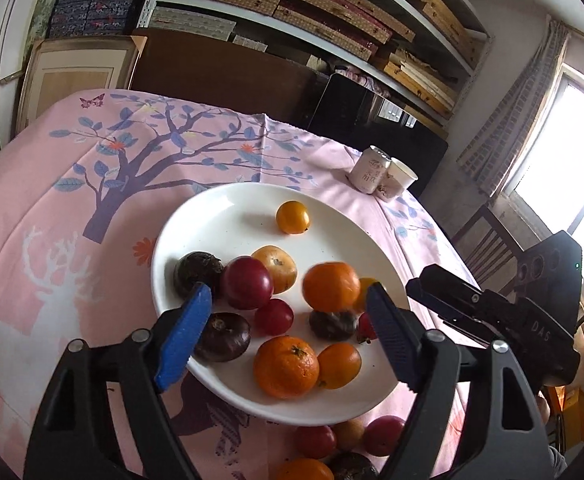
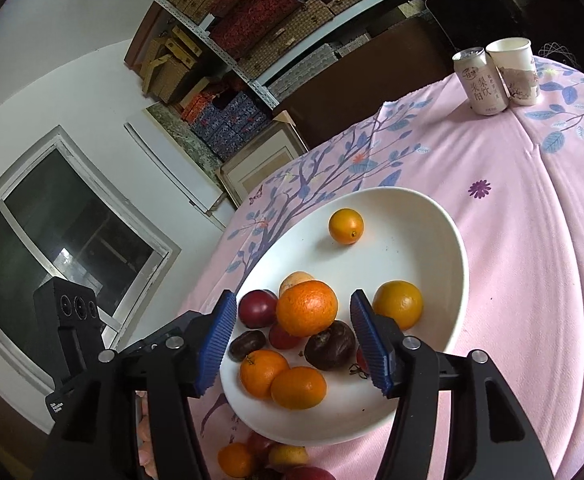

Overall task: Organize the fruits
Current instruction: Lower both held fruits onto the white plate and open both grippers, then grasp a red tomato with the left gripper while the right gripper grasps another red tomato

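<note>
Both your left gripper (image 1: 287, 336) and right gripper (image 2: 294, 344) hang with jaws apart and empty over the plate (image 1: 227, 208), loose fruits (image 1: 384, 436) lying nearer you off its rim.

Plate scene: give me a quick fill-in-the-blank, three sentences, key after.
1. The fruits lie piled on a white ____.
2. The lone yellow-orange fruit sits apart at the plate's ____ side.
3. Beside the drink can stands a paper ____.

Missing words: plate; far; cup
</note>
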Motion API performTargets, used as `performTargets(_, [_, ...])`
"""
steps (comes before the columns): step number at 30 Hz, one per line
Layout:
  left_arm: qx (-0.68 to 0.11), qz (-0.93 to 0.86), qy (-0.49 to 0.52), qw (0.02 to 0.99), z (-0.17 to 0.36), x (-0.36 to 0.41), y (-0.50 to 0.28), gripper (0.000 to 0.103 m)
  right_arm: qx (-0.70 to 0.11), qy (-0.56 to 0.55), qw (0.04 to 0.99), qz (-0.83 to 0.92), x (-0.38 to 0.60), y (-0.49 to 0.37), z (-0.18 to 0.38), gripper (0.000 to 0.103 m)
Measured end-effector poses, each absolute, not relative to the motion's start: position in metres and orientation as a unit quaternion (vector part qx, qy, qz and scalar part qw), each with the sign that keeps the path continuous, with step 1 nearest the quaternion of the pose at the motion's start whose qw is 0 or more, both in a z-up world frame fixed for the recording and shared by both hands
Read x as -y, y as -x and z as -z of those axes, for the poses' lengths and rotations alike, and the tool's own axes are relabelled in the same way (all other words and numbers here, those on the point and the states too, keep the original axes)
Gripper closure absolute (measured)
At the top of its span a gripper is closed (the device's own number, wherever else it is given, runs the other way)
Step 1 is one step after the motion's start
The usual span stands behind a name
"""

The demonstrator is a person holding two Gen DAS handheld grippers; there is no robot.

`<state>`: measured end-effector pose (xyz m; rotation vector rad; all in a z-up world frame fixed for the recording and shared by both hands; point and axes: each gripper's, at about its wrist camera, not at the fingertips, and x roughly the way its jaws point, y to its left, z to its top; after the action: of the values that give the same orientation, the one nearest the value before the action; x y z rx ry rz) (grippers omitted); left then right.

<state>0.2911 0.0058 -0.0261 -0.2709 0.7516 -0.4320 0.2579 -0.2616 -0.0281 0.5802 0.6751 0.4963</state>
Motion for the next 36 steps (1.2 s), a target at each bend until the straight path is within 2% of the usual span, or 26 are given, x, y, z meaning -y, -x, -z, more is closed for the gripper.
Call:
performTargets(8, [-0.366,0.202,0.078,0.905,0.027,0.001,-0.259,0.026,-0.305,-0.251,0.893,-0.215,0.268,-0.243,0.024,0.043])
performTargets(13, [-0.373,0.223,0.035,0.900,0.042,0.007,-0.204,0.026,-0.313,-0.264,0.889,-0.206,0.282,-0.213,0.041,0.043])
performTargets(19, [-0.395,0.245,-0.031,0.885,0.063,0.011,-0.132,0.026,-0.345,-0.301,0.857,-0.234,0.300,-0.172,0.065,0.038])
performTargets(23, [-0.402,0.237,-0.074,0.881,0.073,0.013,-0.101,0.026,-0.306,-0.358,0.840,-0.267,0.318,-0.150,0.065,0.034])
performTargets(24, [-0.403,0.236,-0.082,0.881,0.076,0.015,-0.097,0.030,-0.303,-0.369,0.837,-0.266,0.321,-0.148,0.067,0.034])
performTargets(25, [-0.407,0.235,-0.088,0.878,0.079,0.017,-0.095,0.044,-0.303,-0.378,0.834,-0.266,0.323,-0.147,0.069,0.034])
performTargets(27, [-0.421,0.243,-0.086,0.870,0.084,0.019,-0.095,0.056,-0.302,-0.387,0.829,-0.266,0.325,-0.147,0.071,0.034])
performTargets(36, [-0.424,0.228,-0.097,0.871,0.089,0.034,-0.101,0.057,-0.307,-0.377,0.831,-0.271,0.323,-0.144,0.070,0.034])
